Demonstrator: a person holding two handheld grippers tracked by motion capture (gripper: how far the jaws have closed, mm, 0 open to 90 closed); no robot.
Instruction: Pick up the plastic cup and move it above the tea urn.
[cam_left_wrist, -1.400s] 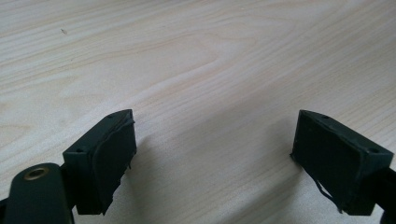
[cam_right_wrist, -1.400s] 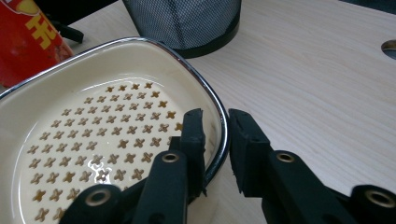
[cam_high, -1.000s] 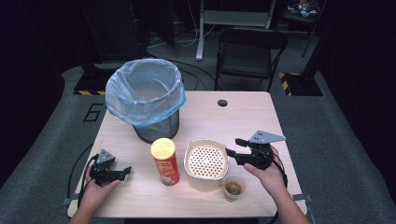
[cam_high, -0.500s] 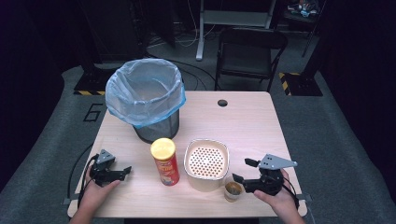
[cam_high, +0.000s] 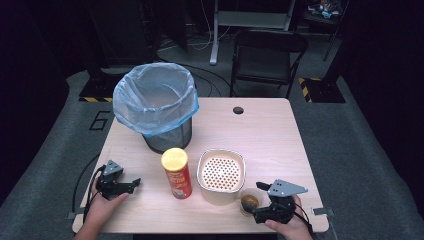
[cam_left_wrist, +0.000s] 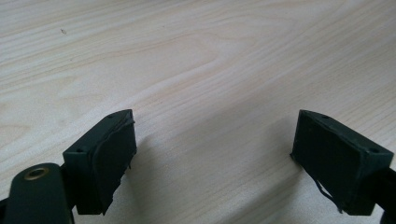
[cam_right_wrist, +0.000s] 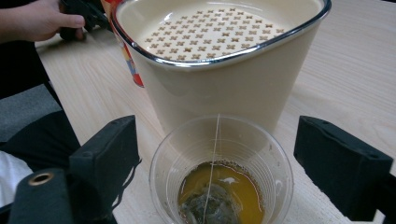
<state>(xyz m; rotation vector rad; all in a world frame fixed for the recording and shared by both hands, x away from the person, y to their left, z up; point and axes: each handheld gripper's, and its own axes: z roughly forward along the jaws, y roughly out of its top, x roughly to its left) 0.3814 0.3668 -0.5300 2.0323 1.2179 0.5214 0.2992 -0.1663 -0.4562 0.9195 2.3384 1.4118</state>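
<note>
Right gripper (cam_high: 256, 215) lower, astride teabag cup (cam_right_wrist: 222, 175).

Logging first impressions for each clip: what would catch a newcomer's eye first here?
Probably the clear plastic cup of amber tea with a teabag, framed between the open right gripper at the table's near edge. Just behind it stands the cream perforated-top container, then the red chip can with yellow lid and the blue-bag-lined bin.
</note>
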